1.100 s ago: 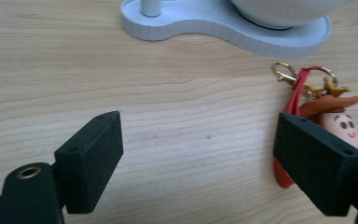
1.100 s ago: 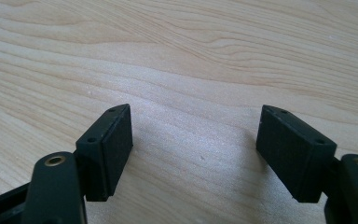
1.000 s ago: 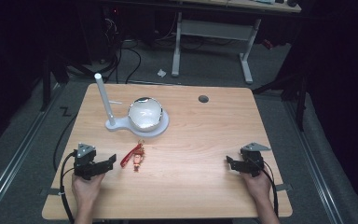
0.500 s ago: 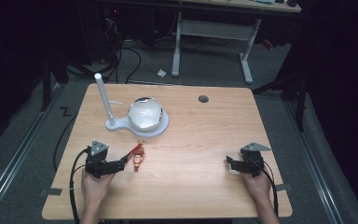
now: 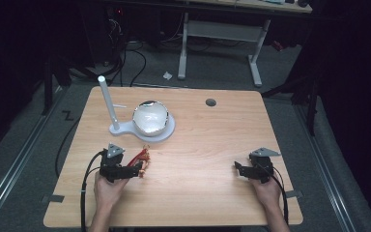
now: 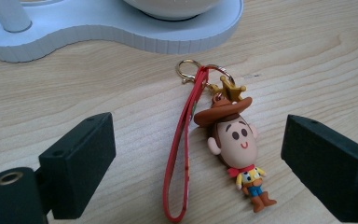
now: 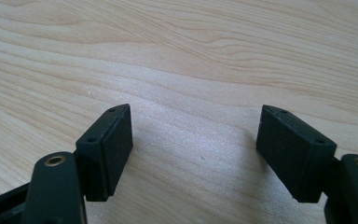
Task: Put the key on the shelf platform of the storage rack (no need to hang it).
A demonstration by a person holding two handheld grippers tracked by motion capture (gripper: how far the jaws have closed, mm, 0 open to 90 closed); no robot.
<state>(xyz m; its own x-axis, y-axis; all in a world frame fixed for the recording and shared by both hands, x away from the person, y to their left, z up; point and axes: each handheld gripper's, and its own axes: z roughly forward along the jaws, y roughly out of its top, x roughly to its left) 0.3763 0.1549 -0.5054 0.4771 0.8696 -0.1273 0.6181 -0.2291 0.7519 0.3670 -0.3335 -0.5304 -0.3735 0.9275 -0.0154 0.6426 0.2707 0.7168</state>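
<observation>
A cowboy-figure keychain (image 6: 233,144) with a red strap (image 6: 179,154) and a gold ring lies flat on the wooden table (image 5: 212,140), just in front of a white stand (image 5: 166,133). My left gripper (image 5: 137,170) is level with it and open. Its jaws have just been opening, and the keychain (image 5: 142,158) lies between them untouched, as the left gripper view (image 6: 198,135) shows. My right gripper (image 5: 237,169) rests at the table's right front. It is open over bare wood (image 7: 196,135) with nothing between its jaws.
The white stand (image 6: 121,32) carries an upright post (image 5: 107,101) and a shiny rounded bowl (image 5: 150,117). A dark cable hole (image 5: 210,102) sits in the tabletop farther back. Beyond the table stand a desk frame (image 5: 220,43) and loose cables on the dark floor.
My left gripper has moved right, up to the keychain, so its jaws now stand on either side of it. The right gripper has stayed put.
</observation>
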